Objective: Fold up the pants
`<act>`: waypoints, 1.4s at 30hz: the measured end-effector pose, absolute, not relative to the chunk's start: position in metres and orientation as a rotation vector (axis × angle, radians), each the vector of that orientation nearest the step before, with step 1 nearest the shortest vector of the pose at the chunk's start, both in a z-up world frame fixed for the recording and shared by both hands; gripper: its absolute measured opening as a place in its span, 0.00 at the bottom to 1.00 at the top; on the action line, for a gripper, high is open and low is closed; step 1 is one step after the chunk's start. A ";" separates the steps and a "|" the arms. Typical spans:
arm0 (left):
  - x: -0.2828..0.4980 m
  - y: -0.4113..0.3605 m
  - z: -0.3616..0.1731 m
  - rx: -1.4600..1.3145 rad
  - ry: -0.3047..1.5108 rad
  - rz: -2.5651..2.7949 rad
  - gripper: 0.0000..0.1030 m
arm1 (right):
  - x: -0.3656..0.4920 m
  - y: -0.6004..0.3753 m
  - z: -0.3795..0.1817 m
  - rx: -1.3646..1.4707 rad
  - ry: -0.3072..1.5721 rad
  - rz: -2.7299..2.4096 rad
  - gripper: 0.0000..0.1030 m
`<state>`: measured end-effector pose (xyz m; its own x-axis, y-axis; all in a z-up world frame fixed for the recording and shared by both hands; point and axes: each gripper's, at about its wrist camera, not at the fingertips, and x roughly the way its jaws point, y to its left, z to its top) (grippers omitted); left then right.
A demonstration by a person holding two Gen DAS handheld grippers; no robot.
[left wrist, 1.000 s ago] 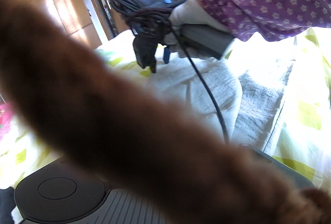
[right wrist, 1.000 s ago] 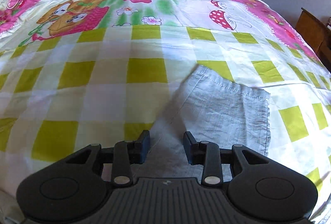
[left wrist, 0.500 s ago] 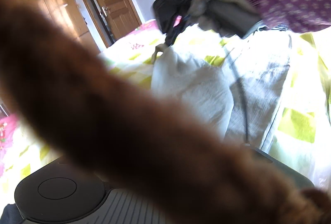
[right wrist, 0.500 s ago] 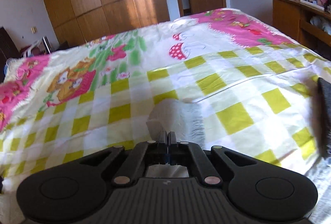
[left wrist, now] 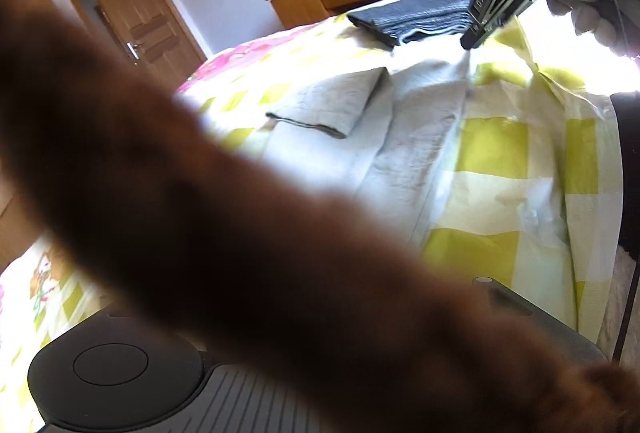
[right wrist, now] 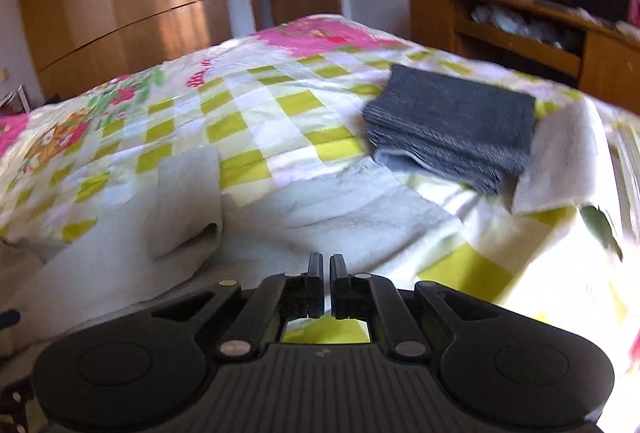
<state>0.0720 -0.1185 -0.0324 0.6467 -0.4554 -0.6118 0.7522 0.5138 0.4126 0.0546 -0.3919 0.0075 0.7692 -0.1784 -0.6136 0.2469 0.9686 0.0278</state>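
Sunlit bed with a yellow-checked sheet carries the pale grey pants, lying creased with one hemmed leg end folded back on top. In the left wrist view the right gripper hangs at the pants' far edge, its tips touching the cloth; its fingers stand nearly pressed together, a thin gap between them, after closing and easing slightly apart. A blurred brown shape hides the left gripper's fingers, so I cannot tell their state. Folded dark cloth lies just beyond, near the bed's edge.
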 end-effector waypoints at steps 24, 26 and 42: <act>0.080 -0.120 -0.023 0.650 0.500 -0.694 0.55 | 0.144 -0.345 -0.006 -0.311 0.631 -0.031 0.15; 0.079 -0.121 -0.020 0.649 0.491 -0.695 0.55 | 0.135 -0.378 0.019 -0.080 0.602 -0.068 0.15; 0.064 -0.159 -0.030 0.729 0.480 -0.793 0.58 | 0.063 -0.496 -0.025 0.620 0.670 -0.244 0.21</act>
<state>0.0642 -0.1591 -0.0299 0.6179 -0.4658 -0.6334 0.7771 0.4842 0.4020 0.0628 -0.4959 -0.0248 0.7640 -0.0162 -0.6450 0.4019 0.7939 0.4562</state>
